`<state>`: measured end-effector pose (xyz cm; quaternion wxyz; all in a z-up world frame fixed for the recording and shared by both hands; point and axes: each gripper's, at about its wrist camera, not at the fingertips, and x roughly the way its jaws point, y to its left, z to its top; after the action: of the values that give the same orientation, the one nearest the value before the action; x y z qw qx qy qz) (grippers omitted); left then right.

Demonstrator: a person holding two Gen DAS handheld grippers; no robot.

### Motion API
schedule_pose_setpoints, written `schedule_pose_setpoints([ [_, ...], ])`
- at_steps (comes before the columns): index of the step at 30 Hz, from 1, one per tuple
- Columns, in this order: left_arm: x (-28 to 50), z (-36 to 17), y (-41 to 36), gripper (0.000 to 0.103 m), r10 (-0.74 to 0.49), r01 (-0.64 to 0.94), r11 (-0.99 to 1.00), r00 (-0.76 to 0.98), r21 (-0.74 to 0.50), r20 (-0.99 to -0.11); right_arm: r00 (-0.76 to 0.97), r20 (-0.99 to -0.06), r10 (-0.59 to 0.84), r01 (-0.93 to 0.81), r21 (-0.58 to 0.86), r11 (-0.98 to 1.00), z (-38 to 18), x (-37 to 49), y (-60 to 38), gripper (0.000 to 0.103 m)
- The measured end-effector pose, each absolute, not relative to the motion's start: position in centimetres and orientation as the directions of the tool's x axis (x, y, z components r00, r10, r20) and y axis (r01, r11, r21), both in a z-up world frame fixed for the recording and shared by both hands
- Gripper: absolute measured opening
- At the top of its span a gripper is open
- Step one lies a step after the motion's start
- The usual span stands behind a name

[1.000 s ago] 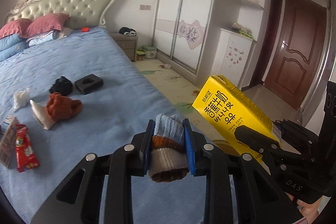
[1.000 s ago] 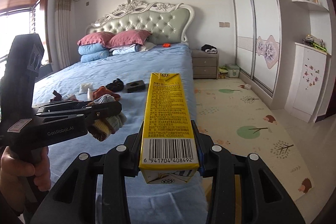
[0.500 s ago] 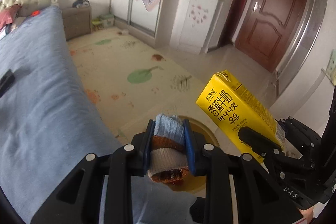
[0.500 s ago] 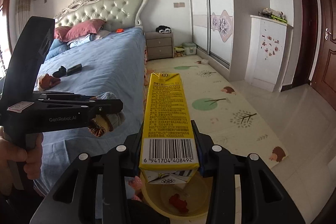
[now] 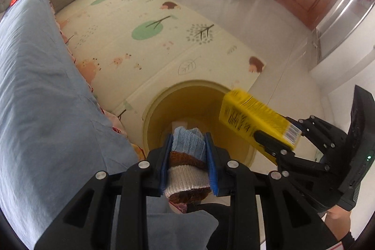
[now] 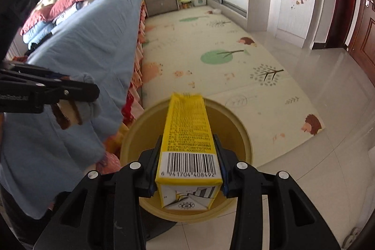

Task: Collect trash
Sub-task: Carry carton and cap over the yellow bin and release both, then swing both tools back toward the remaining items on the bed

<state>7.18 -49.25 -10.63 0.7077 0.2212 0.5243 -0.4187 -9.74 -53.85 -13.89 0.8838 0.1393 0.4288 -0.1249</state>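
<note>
Location: bedroom floor beside a blue-covered bed [image 5: 35,86], over a patterned play mat [image 5: 164,39].
Bin: yellow round bin [image 6: 243,132] stands on the floor at the bed's foot corner, part on the mat's edge.
Left gripper [image 5: 188,163]: pads clamped on a rolled knit sock bundle [image 5: 187,156], blue, brown and cream, held above the bin's mouth.
Right gripper [image 6: 188,170]: pinching a yellow milk carton [image 6: 187,132] at its barcode end, carton tilted over the bin.
Contact: carton and bundle apart, side by side.

A yellow cardboard carton [image 6: 187,147] with a black barcode, a blue, brown and cream knitted sock [image 5: 187,156], and a yellow round bin [image 6: 236,132] are seen.
</note>
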Motion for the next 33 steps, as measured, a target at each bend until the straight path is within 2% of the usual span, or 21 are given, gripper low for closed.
schedule_pose_setpoints([
  [6,6.9,-11.7,-50.3,0.031,-0.334,0.834,0.541,0.09,-0.113,-0.938,0.559,-0.825,-0.081,0.33,0.132,0.935,-15.6,-8.9,-53.9,0.039],
  [7,6.8,-11.9,-50.5,0.038,-0.329,0.837,0.535,0.08,-0.116,-0.941,0.552,-0.83,-0.075,0.326,0.133,0.936,-15.6,-8.8,-54.0,0.04],
  [8,6.9,-12.0,-50.7,0.053,-0.323,0.837,0.534,0.071,-0.12,-0.944,0.551,-0.831,-0.074,0.327,0.134,0.935,-15.6,-8.7,-54.1,0.045],
  [9,6.9,-12.1,-50.9,0.062,-0.315,0.835,0.538,0.071,-0.116,-0.946,0.555,-0.829,-0.076,0.332,0.136,0.934,-15.6,-8.8,-54.2,0.058],
  [10,7.0,-12.0,-50.9,0.076,-0.313,0.835,0.539,0.074,-0.113,-0.947,0.559,-0.825,-0.081,0.336,0.136,0.932,-15.4,-8.9,-54.2,0.062],
  [11,7.0,-11.9,-50.9,0.079,-0.317,0.833,0.541,0.079,-0.112,-0.945,0.562,-0.822,-0.087,0.339,0.134,0.931,-15.2,-8.9,-54.2,0.062],
  [18,7.2,-12.1,-50.9,0.081,-0.324,0.824,0.554,0.079,-0.121,-0.943,0.559,-0.821,-0.117,0.346,0.103,0.932,-15.2,-9.0,-53.9,0.062],
  [23,7.1,-11.6,-50.4,0.081,-0.365,0.824,0.547,0.078,-0.146,-0.928,0.562,-0.819,-0.119,0.347,0.102,0.932,-14.8,-9.4,-53.6,0.062],
  [33,5.9,-9.5,-49.5,0.081,-0.442,0.84,0.528,0.149,-0.122,-0.885,0.596,-0.787,-0.16,0.372,0.094,0.924,-12.8,-10.6,-52.9,0.062],
])
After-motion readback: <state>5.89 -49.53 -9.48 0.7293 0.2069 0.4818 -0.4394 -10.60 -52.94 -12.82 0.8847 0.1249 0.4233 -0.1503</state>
